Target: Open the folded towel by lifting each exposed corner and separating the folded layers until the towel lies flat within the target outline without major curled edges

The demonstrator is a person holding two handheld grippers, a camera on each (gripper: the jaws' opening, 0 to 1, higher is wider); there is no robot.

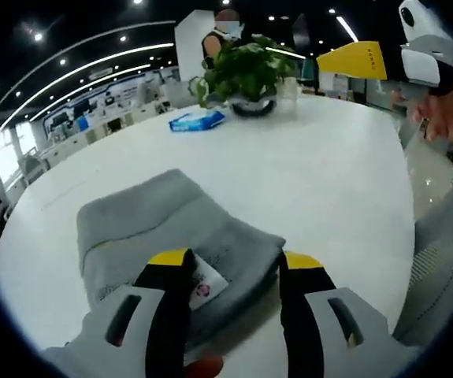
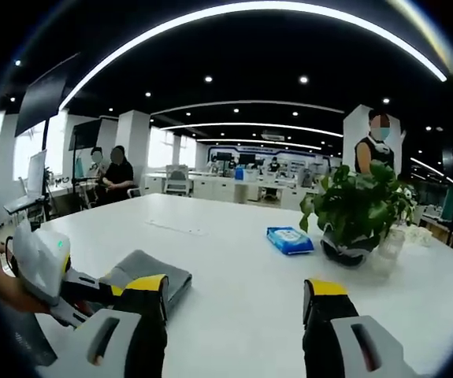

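We are in a large open office with curved strips of ceiling light, working at a wide white table (image 1: 328, 181). On it the grey towel (image 1: 171, 228) lies folded, with a small white label (image 1: 206, 283) showing at its near edge. In the left gripper view our left gripper (image 1: 234, 268) sits low over that near edge, its jaws spread wide with the towel's corner between them, gripping nothing. In the right gripper view our right gripper (image 2: 238, 295) is held above the bare table, jaws likewise wide apart and empty, and the towel (image 2: 151, 276) lies to its left, just beyond the left gripper's body. Farther back on the table stand a potted plant (image 2: 360, 209) and, beside it, a blue pack of wipes (image 2: 289, 239). People sit and stand in the background.
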